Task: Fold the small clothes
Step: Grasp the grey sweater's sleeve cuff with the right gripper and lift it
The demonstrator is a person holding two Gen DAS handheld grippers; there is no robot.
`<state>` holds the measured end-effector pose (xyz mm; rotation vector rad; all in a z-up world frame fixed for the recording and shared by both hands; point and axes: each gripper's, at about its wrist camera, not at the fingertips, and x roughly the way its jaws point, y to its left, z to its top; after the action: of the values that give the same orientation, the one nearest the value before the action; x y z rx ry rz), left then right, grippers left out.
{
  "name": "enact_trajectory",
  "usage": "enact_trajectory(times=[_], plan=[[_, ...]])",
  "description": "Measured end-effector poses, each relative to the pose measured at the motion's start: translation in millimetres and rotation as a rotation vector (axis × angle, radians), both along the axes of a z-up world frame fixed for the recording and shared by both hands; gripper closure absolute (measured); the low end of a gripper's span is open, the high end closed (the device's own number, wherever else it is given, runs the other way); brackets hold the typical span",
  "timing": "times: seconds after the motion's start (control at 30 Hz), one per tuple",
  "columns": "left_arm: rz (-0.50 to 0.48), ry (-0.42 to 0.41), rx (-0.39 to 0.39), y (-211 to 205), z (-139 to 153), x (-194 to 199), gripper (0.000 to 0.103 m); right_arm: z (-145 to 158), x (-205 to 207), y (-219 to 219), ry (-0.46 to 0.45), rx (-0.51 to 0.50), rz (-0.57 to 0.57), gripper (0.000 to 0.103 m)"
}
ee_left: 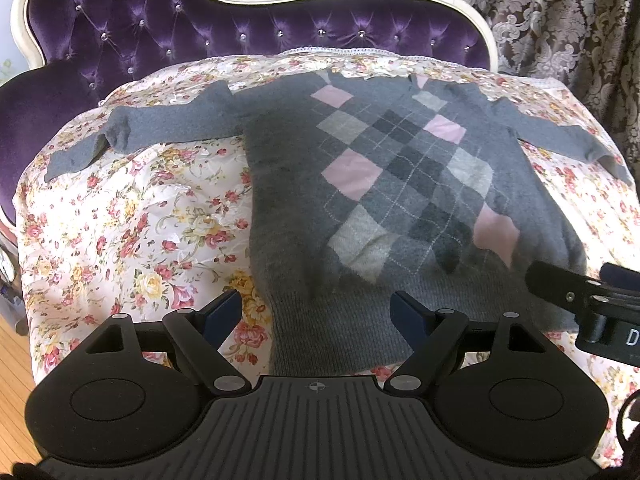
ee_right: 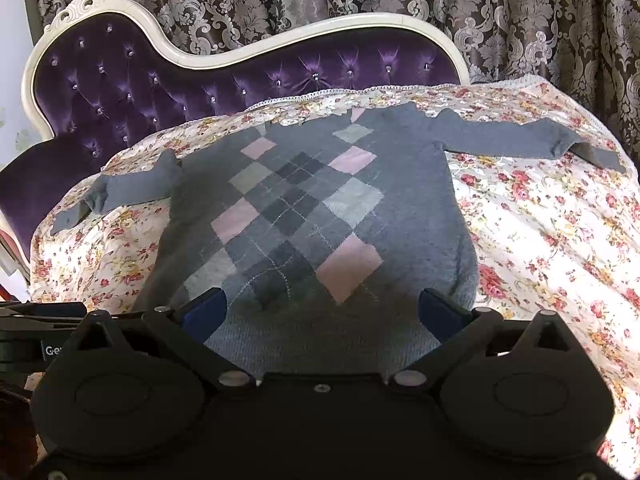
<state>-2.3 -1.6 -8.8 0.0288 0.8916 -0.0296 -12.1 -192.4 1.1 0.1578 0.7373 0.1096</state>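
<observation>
Sweater [ee_left: 400, 184] lies flat, unfolded. Both grippers, left [ee_left: 318, 310] & right [ee_right: 322, 310], fingers apart, over hem. Pinch each hem corner w/ full bite, lift evenly.

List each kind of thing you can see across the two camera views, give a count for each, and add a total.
Grey argyle sweater: 1
Floral cover: 1
Purple tufted sofa: 1
Patterned curtain: 1
Grippers: 2, left gripper and right gripper, both open
Total: 6
</observation>
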Motion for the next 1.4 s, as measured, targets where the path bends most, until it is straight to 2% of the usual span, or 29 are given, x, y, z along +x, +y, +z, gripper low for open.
enact_trajectory(times=[0.13,0.43,0.6,0.8,0.93,1.0,1.13,1.3,1.4], plan=[[-0.010,-0.009,0.000,-0.4,5.5,3.0,0.023,-1.2,5.3,-4.7,0.040,0.044,0.005,0.001],[-0.039,-0.096,0.005,4.7,41.0,19.8,0.023,5.6,38.7,-24.2,0.222,0.138,-0.022,0.001],[-0.069,-0.166,0.006,3.8,68.4,38.2,0.023,33.6,48.5,-36.0,0.154,0.111,-0.010,0.001],[-0.049,-0.226,0.002,-2.9,81.6,69.3,0.023,71.6,59.1,-55.2,-0.032,0.086,-0.031,0.001],[-0.028,-0.231,0.022,-13.4,70.5,95.2,0.023,77.3,71.3,-75.3,-0.143,0.059,-0.084,0.001],[-0.029,-0.221,0.024,-17.2,59.8,105.8,0.023,72.3,82.5,-88.1,-0.159,0.050,-0.117,0.001],[-0.048,-0.202,0.026,-28.8,32.3,126.5,0.023,46.3,104.3,-129.7,-0.151,0.082,-0.188,0.001],[-0.061,-0.164,0.044,-40.1,-6.6,148.4,0.023,9.1,133.1,-192.0,-0.125,0.068,-0.308,0.001],[-0.057,-0.140,0.041,-41.5,-26.4,157.8,0.023,-13.0,144.2,-235.9,-0.127,0.088,-0.337,0.007]])
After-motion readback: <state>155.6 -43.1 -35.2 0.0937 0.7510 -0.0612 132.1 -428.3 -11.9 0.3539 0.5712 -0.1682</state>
